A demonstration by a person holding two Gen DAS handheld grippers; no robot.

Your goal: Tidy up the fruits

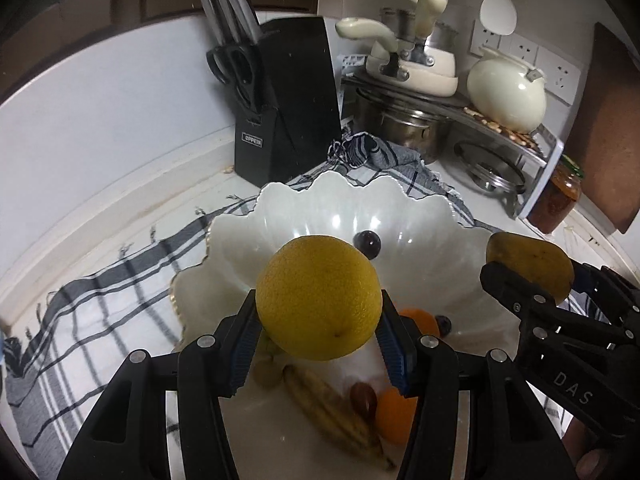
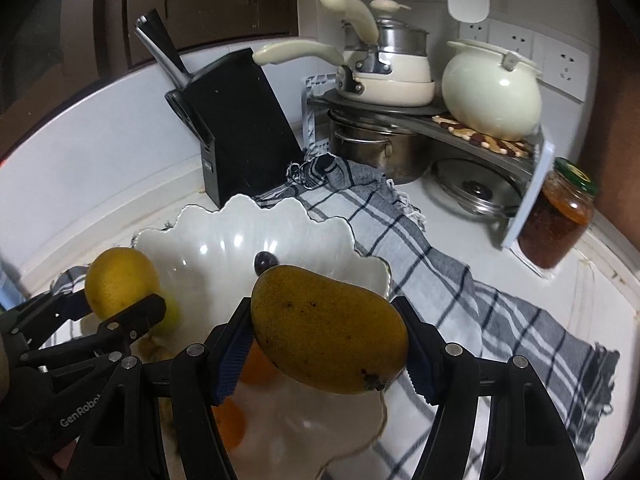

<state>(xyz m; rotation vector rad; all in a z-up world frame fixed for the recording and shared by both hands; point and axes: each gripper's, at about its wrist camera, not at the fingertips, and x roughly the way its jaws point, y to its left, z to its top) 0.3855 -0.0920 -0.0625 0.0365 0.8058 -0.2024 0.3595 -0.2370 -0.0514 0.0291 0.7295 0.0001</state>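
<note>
Hiding fruit at 6 o'clock, left gripper (image 1: 318,320) pinches lemon (image 1: 318,298); banana (image 1: 336,412) blurred. Right gripper (image 2: 328,346) pinches mango (image 2: 328,328) over bowl (image 2: 192,232); jar (image 2: 558,220) fully seen in right view only.

Home kitchen: knife block (image 1: 288,100) w/ scissors, stacked pots (image 2: 384,68) on steel rack, wall sockets, jam jar (image 2: 556,220) on counter.

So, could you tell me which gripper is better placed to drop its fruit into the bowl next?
Probably left: its gripper holds the orange over the bowl; the right holds the mango nearer the rim.
</note>
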